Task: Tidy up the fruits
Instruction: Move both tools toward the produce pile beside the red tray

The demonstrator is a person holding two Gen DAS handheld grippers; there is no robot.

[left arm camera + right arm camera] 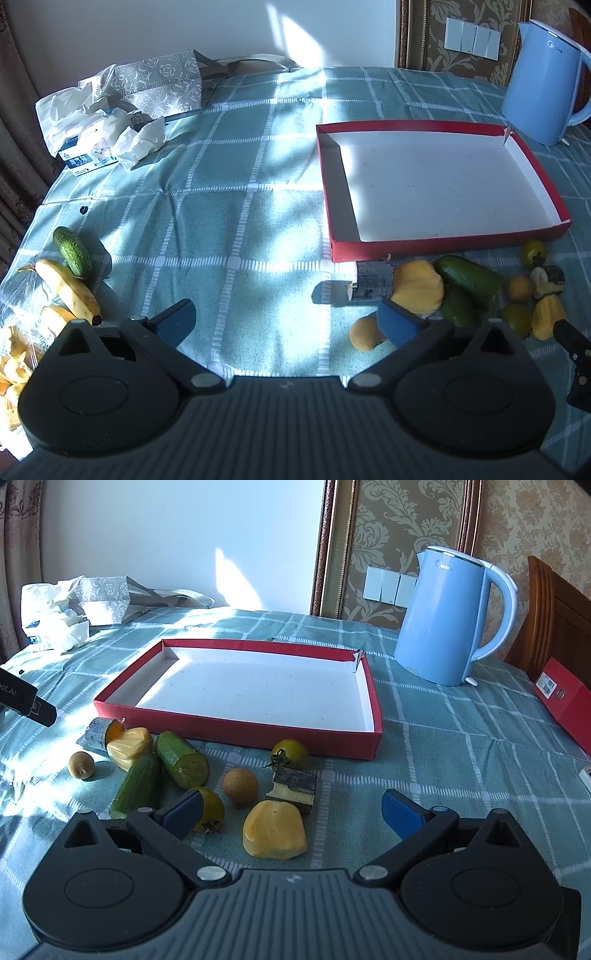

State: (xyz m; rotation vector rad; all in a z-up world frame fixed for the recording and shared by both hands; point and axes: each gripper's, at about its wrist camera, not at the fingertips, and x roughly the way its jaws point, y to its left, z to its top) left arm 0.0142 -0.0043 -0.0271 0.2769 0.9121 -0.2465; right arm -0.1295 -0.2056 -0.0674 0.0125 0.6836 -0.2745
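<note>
Both grippers hang with jaws spread wide and empty: the left gripper [288, 325] over bare cloth, the right gripper [291, 812] above a yellow fruit piece [275, 834]; the red tray [236, 731] behind holds nothing; the fruit lies heaped just before it, so closing here may nudge the small tomato [210, 810] beside one finger, or crush the soft piece.

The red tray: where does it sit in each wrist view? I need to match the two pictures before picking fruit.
Left wrist view: the red tray lies right of centre on the checked tablecloth, empty, fruit just below its near wall.
Right wrist view: the red tray lies centre-left, empty, fruit in front of its near wall.
Shared landmark: the blue kettle, beyond the tray's far right corner in both.
</note>
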